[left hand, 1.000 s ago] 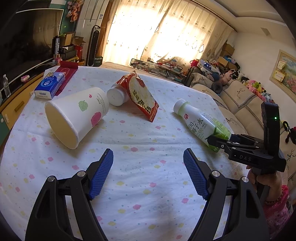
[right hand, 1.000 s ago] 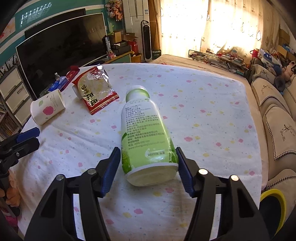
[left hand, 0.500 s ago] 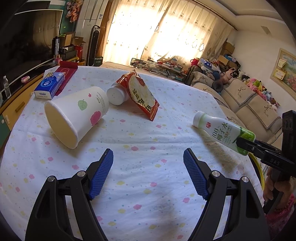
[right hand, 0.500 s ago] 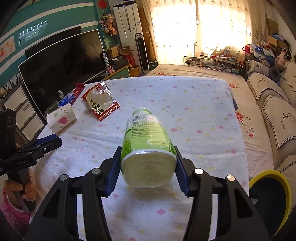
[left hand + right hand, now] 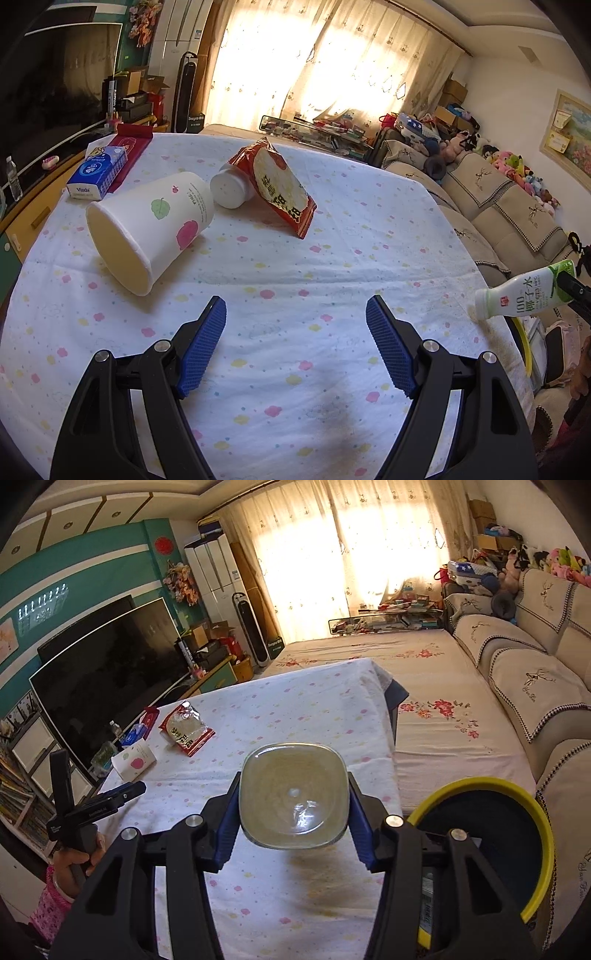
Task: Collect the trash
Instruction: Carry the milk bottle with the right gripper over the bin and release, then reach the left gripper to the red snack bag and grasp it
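Observation:
My right gripper (image 5: 293,819) is shut on a green-and-white drink bottle (image 5: 293,794), held above the table's right edge; I see its base end-on. The bottle (image 5: 524,295) also shows at the far right of the left wrist view. A yellow-rimmed bin (image 5: 491,845) stands beside the table at lower right. My left gripper (image 5: 295,332) is open and empty over the tablecloth. A paper cup (image 5: 151,229) lies on its side, with a white jar (image 5: 231,190) and a red snack packet (image 5: 277,184) behind it.
A blue tissue pack (image 5: 98,171) and a red packet (image 5: 131,142) lie at the table's far left corner. The table (image 5: 332,258) has a spotted white cloth. A sofa (image 5: 535,686) runs along the right. A TV (image 5: 107,679) stands at the left.
My right gripper lifted the bottle off the table and carried it right, past the table's edge toward the bin. The left gripper stayed still and open.

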The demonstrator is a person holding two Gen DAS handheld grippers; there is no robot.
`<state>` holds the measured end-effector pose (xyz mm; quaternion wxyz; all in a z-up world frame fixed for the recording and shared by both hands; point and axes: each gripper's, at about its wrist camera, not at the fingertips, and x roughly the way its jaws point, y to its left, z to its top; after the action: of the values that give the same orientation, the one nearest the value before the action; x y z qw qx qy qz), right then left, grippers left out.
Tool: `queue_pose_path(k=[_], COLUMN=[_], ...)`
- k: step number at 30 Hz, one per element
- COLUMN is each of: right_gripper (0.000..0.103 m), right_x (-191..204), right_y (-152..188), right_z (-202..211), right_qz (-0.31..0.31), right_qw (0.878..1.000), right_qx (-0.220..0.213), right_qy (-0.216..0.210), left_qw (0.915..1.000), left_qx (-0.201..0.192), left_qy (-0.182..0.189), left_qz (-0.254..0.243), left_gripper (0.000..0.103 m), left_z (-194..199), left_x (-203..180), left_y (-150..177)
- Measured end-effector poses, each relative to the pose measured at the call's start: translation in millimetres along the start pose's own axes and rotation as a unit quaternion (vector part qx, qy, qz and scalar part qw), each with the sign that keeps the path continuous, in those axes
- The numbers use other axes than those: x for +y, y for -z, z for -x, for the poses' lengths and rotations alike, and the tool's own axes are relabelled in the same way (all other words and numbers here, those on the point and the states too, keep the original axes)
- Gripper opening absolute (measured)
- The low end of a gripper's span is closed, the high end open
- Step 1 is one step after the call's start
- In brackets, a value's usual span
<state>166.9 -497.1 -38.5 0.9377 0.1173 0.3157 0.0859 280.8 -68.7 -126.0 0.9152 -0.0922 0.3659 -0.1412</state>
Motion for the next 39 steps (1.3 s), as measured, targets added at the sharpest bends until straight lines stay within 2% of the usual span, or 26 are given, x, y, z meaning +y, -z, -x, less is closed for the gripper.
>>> queue_pose_path(k=[10, 15, 19, 25, 29, 39], right_gripper=[0.049, 0.049, 0.049, 0.051, 0.051, 0.054], right_x=[-41.8, -73.4, -107.0, -150.0, -158.6, -109.1], right_y=[-3.2, -3.7, 7.0, 33.5, 44.0, 41.0], right_z=[49.8, 71.9, 73.8, 47.5, 29.5, 0.1], right_qz=[-0.041, -0.065, -0.089, -0.127, -0.148, -0.123], right_qw=[0.998, 0.992, 0.983, 0.97, 0.968, 0.981], right_qx=[-0.039, -0.056, -0.042, 0.007, 0.016, 0.009], right_qy=[0.039, 0.089, 0.156, 0.208, 0.2, 0.151], left_qw=[1.0, 1.0, 1.0, 1.0, 1.0, 0.9999], left_qx=[0.004, 0.004, 0.005, 0.007, 0.008, 0.013], left_qy=[-0.002, -0.002, -0.001, -0.001, -0.001, -0.011], left_qz=[-0.005, -0.004, -0.005, -0.005, -0.004, -0.002], left_gripper=[0.077, 0.077, 0.077, 0.077, 0.077, 0.077], left_z=[0.0, -0.5, -0.9, -1.7, -1.7, -7.8], left_x=[-2.0, -1.7, -2.1, -2.1, -1.7, -2.4], left_y=[1.2, 1.3, 1.9, 2.0, 1.8, 2.2])
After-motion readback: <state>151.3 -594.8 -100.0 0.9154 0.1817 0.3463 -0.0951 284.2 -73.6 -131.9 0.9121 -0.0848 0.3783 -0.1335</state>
